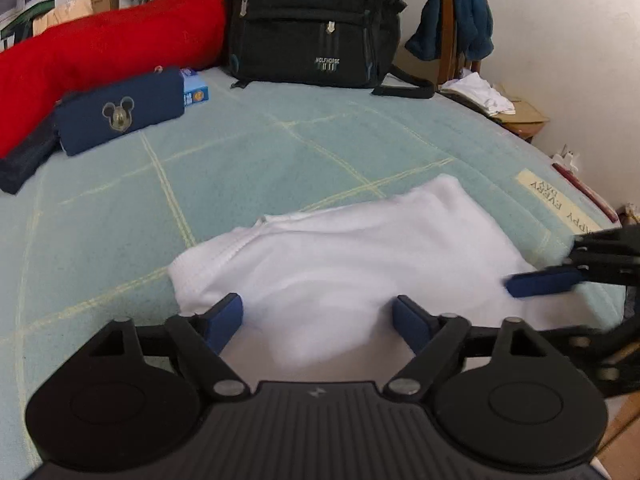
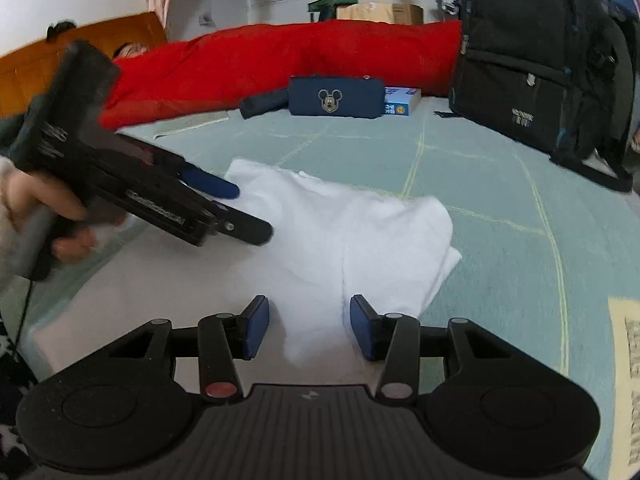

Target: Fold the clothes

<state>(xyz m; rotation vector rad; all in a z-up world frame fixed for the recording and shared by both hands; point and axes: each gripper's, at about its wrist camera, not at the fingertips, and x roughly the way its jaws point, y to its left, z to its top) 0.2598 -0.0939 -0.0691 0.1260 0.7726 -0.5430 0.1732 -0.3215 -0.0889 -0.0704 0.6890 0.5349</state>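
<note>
Left gripper: we see the jaws spread wide, both blue pads low over the near edge of the white garment, nothing between them. In the right wrist view the same tool comes in from the left, held in a bare hand.

Right gripper: jaws parted about half as wide as the left's, hovering over the near fold of the cloth, gripping nothing. In the left wrist view one blue finger of it pokes in from the right edge, over the garment's right side.

White garment: we note it lying folded and rumpled on the bed, near edge, a stitched hem showing at its left corner.

Bedspread: pale green with thin yellow grid lines. Cream label at the right edge, upside down to us, reads "HAPPY EVERY DAY" in part.

Pencil case: navy, Mickey Mouse head patch, far left.

Blue box: just behind the case; print too small to read.

Backpack: black, upright at the far side, lettered "WOLFHORSE".

Red bedding: long roll along the far left.

Chair: far right, teal cloth draped over its back.
</note>
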